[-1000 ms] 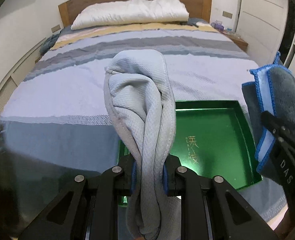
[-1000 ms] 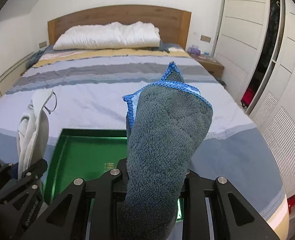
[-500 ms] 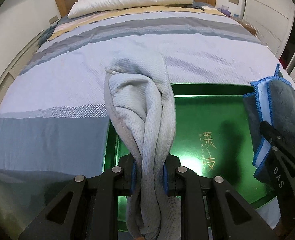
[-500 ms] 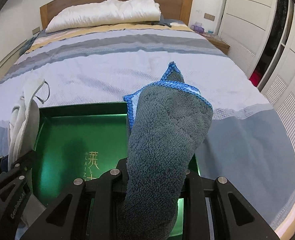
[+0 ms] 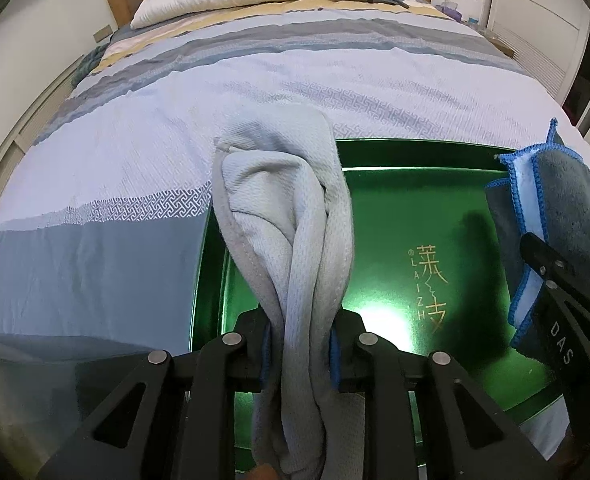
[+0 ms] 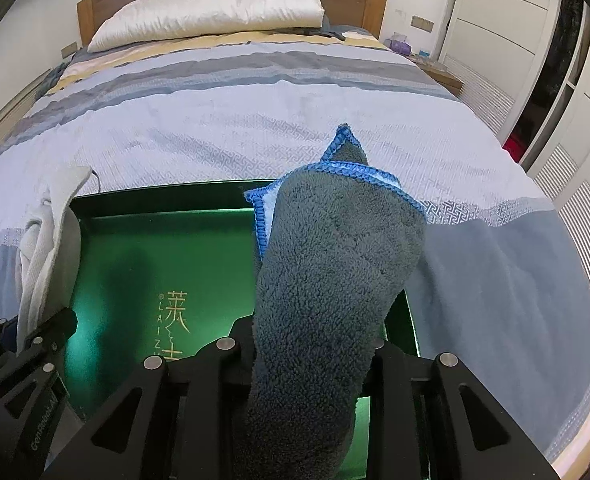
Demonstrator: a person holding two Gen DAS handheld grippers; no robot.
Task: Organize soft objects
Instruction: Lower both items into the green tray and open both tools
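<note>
Cloths are the items under handling: a pale grey waffle-weave cloth [image 5: 291, 240] stands bunched up out of the left claw [image 5: 299, 354], and a dark grey plush towel with blue edging [image 6: 335, 280] stands rolled up out of the right claw [image 6: 307, 356]. Each claw is clamped on its own item, pads pressing the fabric on both sides; the grips read slightly looser than half a second ago, with fabric between the pads throughout.

Change noted: a second ago both claws were higher and further back, with the green tray [image 5: 435, 184] only partly under them. Both have since come down and forward, and the tray, which lies on the striped bed cover [image 5: 135, 152], fills much more of each view. The pale cloth now hangs over the tray's left part, the towel over its right part, well apart from each other. In the right wrist view the pale cloth [image 6: 47, 240] shows at the tray's left rim [image 6: 155, 196].

Assessment: neither item lies in the tray yet. The descent and slackening grip suggest that release into the tray is the step in hand.
</note>
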